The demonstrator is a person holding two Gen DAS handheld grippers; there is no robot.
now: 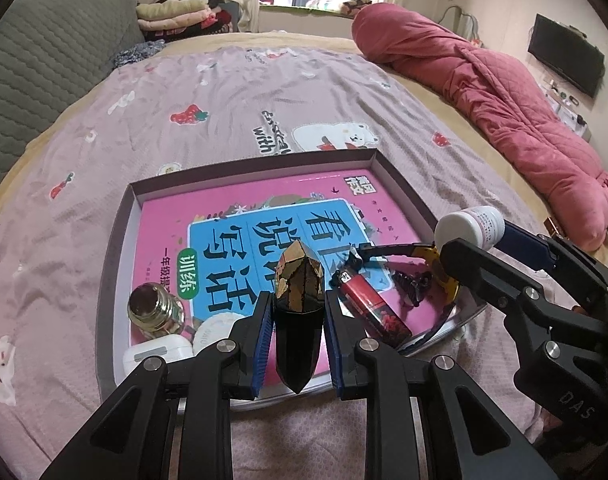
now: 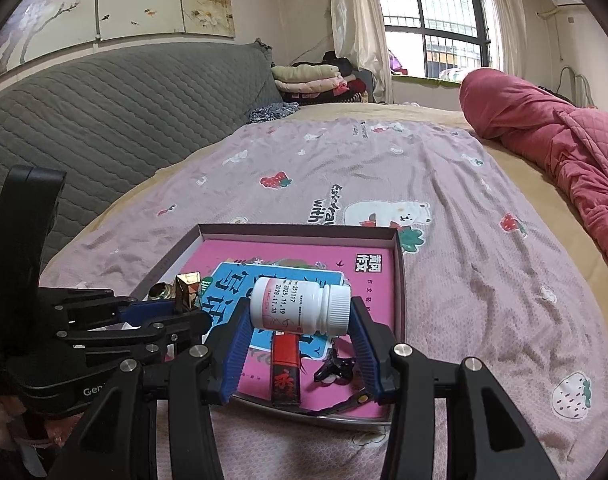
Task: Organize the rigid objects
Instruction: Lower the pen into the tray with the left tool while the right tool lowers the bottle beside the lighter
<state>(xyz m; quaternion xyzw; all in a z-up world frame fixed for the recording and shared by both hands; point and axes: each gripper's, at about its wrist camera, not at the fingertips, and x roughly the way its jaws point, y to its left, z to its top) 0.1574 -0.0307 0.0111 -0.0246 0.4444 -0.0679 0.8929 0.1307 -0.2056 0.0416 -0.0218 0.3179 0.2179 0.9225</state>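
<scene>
Left gripper we found clamped on a faceted black-and-gold object, held upright above the near part of the shallow box. We noted the right gripper clamped on a white pill bottle lying crosswise between its blue pads, also over the box. Inside, on a pink book, lay a light bulb, a white earbud case, a red lighter and a black hair clip. The box rested on a pink strawberry-print bedsheet.
</scene>
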